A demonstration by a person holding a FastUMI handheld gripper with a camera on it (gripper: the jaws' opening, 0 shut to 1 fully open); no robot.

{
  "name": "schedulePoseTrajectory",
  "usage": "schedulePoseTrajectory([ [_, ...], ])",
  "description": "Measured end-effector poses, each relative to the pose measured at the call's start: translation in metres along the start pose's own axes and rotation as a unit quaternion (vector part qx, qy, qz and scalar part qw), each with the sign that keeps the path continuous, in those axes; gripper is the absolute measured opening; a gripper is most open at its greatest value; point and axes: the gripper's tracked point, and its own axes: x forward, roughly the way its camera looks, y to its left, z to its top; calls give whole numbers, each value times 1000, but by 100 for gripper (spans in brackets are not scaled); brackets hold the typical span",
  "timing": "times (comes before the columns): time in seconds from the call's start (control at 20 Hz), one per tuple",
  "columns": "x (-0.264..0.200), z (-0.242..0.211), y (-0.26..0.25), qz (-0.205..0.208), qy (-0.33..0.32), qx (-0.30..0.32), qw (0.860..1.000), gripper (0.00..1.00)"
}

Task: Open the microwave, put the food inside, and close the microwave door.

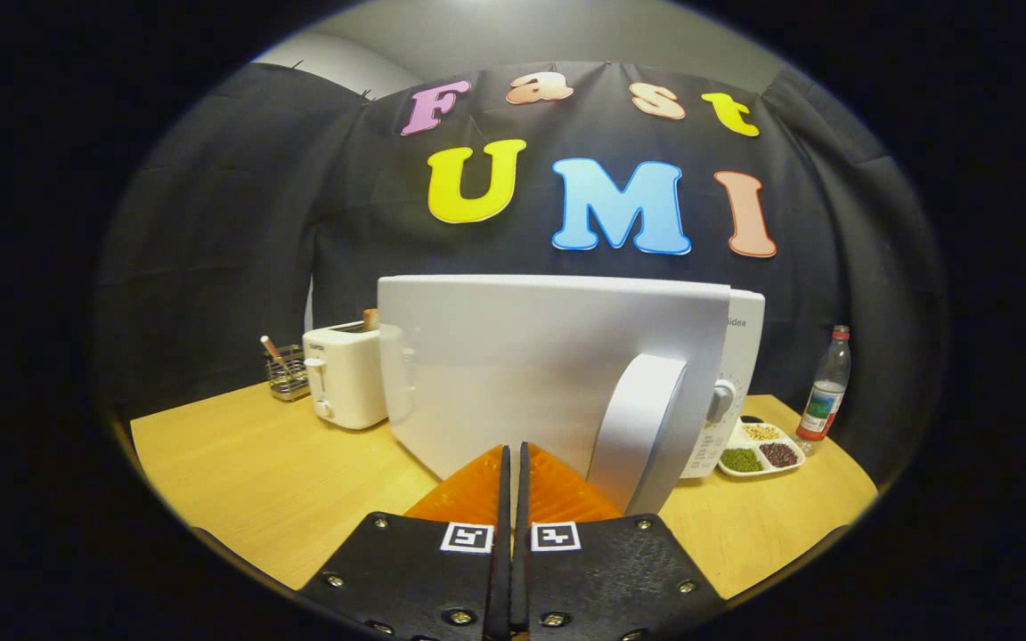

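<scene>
Four compartments divide the white tray (761,448) at about two o'clock from the fingers: one holds green beans, one dark reddish beans, one pale grains, and a fourth at the back something dark that I cannot make out. Just beyond the tray stands a clear plastic bottle (826,385) with a red cap and a band label too small to read. At ten o'clock, a wire caddy (287,374) holds a wooden-handled utensil leaning in it, and beside it sits a cream toaster (345,376) with a lever and a round knob on its end, something brown poking from its slot.

At twelve o'clock, just ahead of the fingers, stands the microwave (745,329), smooth white and boxy, its door (531,356) swung out across the front with a broad curved handle (640,427) on it. A round dial shows on the panel at the door's far edge; the faint grey brand lettering above it is cut off by the door.

The gripper (513,458) has its fingers pressed together, nothing held between them, tips close to the door's lower face. The table (255,481) is pale wood with a fine grain.
</scene>
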Motion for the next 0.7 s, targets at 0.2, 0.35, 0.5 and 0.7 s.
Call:
schedulePoseTrajectory([
  [0.2,38,1,-34,-49,1,9,999,2],
  [0.35,62,4,-51,-72,0,-1,997,1],
  [0.5,81,7,-62,-88,1,-5,996,2],
  [0.7,90,10,-67,-104,-9,-23,994,1],
])
